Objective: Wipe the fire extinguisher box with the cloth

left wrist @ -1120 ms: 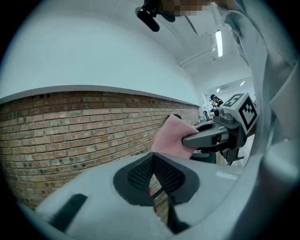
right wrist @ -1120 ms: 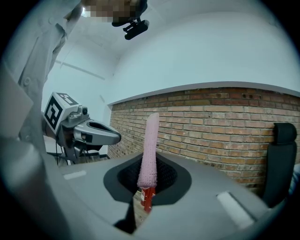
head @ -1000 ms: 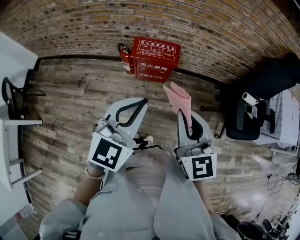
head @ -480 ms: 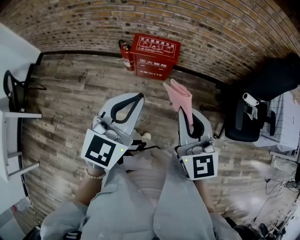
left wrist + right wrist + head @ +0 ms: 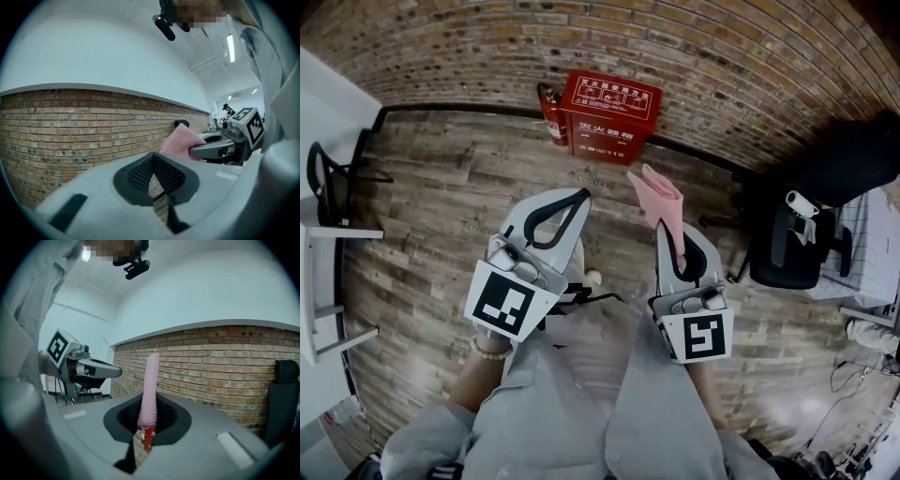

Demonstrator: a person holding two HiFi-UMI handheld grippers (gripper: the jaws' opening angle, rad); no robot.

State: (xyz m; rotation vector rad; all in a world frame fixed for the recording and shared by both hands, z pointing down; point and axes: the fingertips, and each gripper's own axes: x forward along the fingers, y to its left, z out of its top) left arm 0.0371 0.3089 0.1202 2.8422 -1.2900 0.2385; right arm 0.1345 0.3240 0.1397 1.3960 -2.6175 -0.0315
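Note:
The red fire extinguisher box (image 5: 610,116) stands on the wooden floor against the brick wall, with a red extinguisher (image 5: 551,118) at its left side. My right gripper (image 5: 669,232) is shut on a pink cloth (image 5: 660,200), which sticks up past its tips and hangs in the air short of the box. In the right gripper view the cloth (image 5: 149,390) stands clamped in the gripper (image 5: 147,426), and a sliver of the red box (image 5: 147,438) shows through the gap below. My left gripper (image 5: 583,196) is shut on nothing, level with the right one (image 5: 196,151).
A black office chair (image 5: 794,246) stands at the right near the wall. A white desk (image 5: 317,281) and another dark chair (image 5: 322,192) are at the left. The brick wall (image 5: 722,56) runs behind the box. Bare wooden floor (image 5: 469,187) lies before it.
The left gripper has drifted slightly left and lower in the head view. The right gripper still clamps the cloth in nearly the same place.

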